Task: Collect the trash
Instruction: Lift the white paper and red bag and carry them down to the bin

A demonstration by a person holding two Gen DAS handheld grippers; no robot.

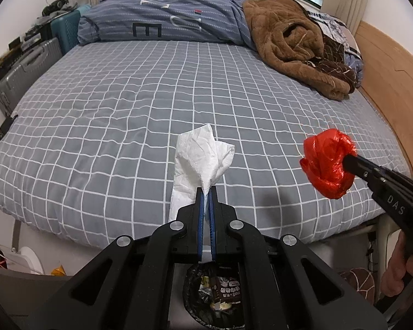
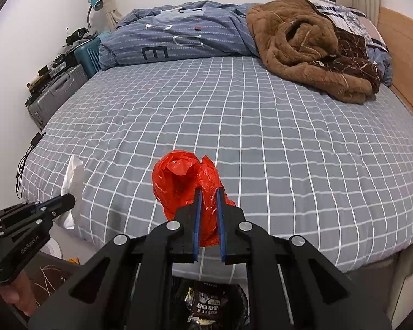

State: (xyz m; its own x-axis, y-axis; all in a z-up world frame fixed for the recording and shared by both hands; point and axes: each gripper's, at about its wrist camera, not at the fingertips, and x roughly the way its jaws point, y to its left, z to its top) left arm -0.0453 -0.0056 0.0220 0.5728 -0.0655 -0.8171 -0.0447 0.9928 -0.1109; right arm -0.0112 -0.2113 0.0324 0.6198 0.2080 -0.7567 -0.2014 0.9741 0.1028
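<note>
Currently both grippers held above the bed (image 1: 124,104) edge. Left gripper (image 1: 206,189) jaws pinch a white tissue (image 1: 198,156); right gripper (image 2: 208,191) jaws clamp a crumpled red plastic bag (image 2: 184,181). Trash bin (image 1: 195,302) below.

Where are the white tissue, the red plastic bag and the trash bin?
white tissue (image 1: 198,156): left wrist view, crumpled upper part.
red plastic bag (image 2: 184,181): right wrist view, bunched middle.
trash bin (image 1: 188,297): left wrist view, left rim.
</note>
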